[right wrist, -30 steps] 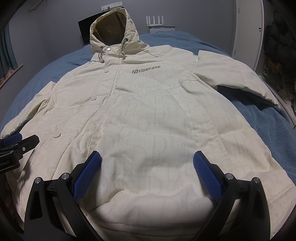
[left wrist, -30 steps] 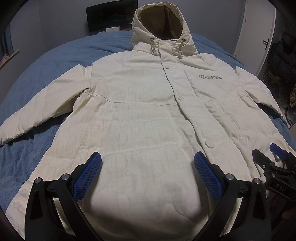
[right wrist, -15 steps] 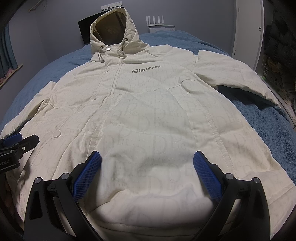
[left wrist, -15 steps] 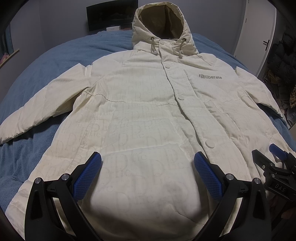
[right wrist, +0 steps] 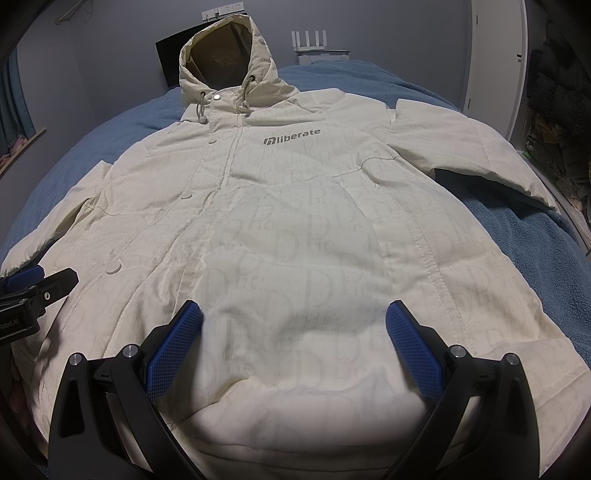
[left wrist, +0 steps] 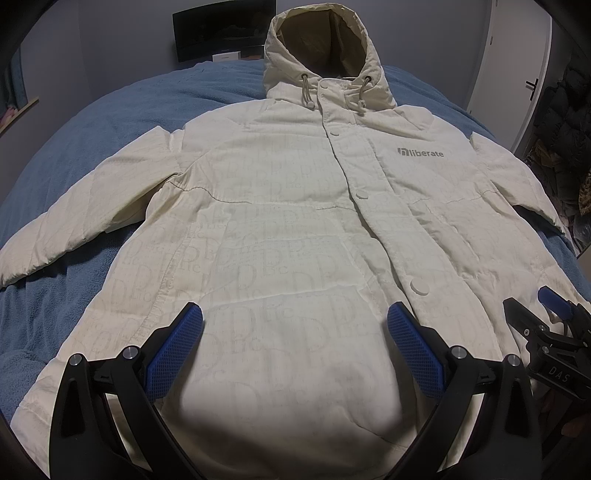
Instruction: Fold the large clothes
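A cream hooded jacket [left wrist: 295,221] lies flat and face up on a blue blanket, buttoned, hood at the far end, both sleeves spread out; it also fills the right wrist view [right wrist: 314,240]. My left gripper [left wrist: 295,332] is open and empty, hovering over the lower left front of the jacket. My right gripper [right wrist: 295,332] is open and empty over the lower right front. The right gripper also shows at the right edge of the left wrist view [left wrist: 546,332], and the left gripper at the left edge of the right wrist view [right wrist: 33,288].
The blue blanket [left wrist: 92,125] covers a bed [right wrist: 517,229] under the jacket. A dark monitor [left wrist: 221,29] stands beyond the hood. A white door [left wrist: 517,74] and piled dark clothes [left wrist: 569,122] are at the right.
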